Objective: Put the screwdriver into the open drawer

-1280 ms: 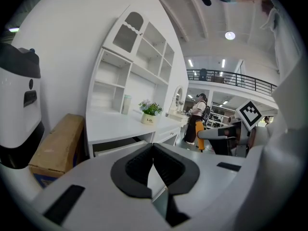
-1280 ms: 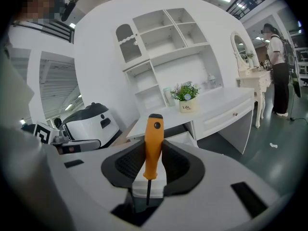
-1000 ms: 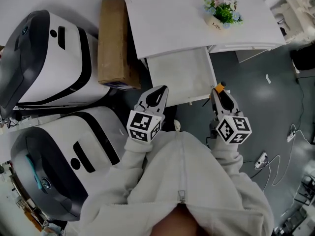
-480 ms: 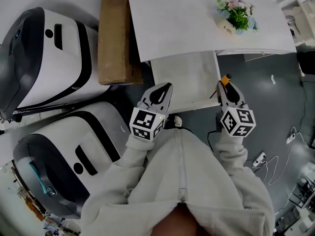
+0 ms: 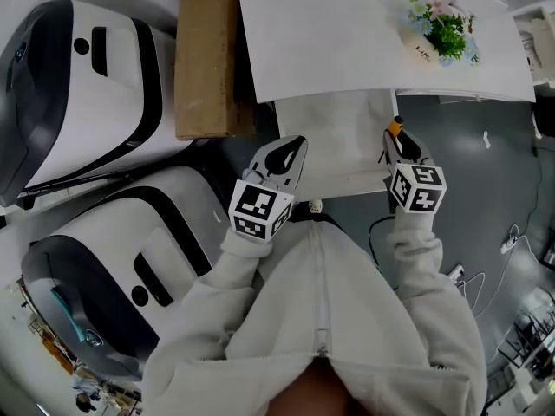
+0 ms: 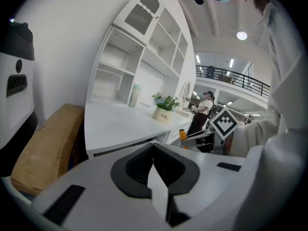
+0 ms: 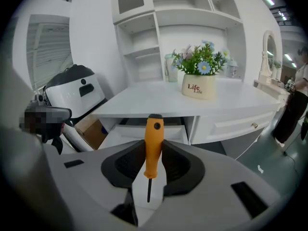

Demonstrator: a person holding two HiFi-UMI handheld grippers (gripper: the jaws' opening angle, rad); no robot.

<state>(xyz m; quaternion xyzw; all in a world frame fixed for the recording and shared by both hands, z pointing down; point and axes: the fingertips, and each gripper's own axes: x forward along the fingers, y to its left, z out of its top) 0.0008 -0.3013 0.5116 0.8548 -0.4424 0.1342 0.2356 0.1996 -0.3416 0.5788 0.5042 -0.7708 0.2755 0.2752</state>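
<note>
Lettering on the cream flowerpot (image 7: 198,86) reads "Life" twice, one line over the other, in the right gripper view. The left gripper view catches the same pot smaller, with just "Life" readable (no other print in any view is legible; the cubes carry only square markers). The pot stands on the white counter (image 7: 192,105), beyond the right gripper's jaw tips and slightly to their right.

The right gripper (image 7: 154,144) has its jaws pinching the screwdriver (image 7: 154,129) by the orange handle. The handle stands upright between the two dark pads. Its black-capped butt sticks out past the jaw tips, and the thin dark shaft points back toward the gripper body in the gap behind the pads. Straight ahead of those jaws, under the counter edge, is the open drawer (image 7: 118,137), its white front showing on either side of the handle. In the head view the orange end pokes out in front of the jaws, close beside the drawer's right edge; whether it is over the drawer cannot be told.

The left gripper (image 6: 153,146) has its jaws pressed together at the tips, with nothing between them. The counter lies beyond its jaws, a brown cardboard box (image 6: 43,148) is to their left, and the right gripper's marker cube and the orange butt are to their right.
</note>
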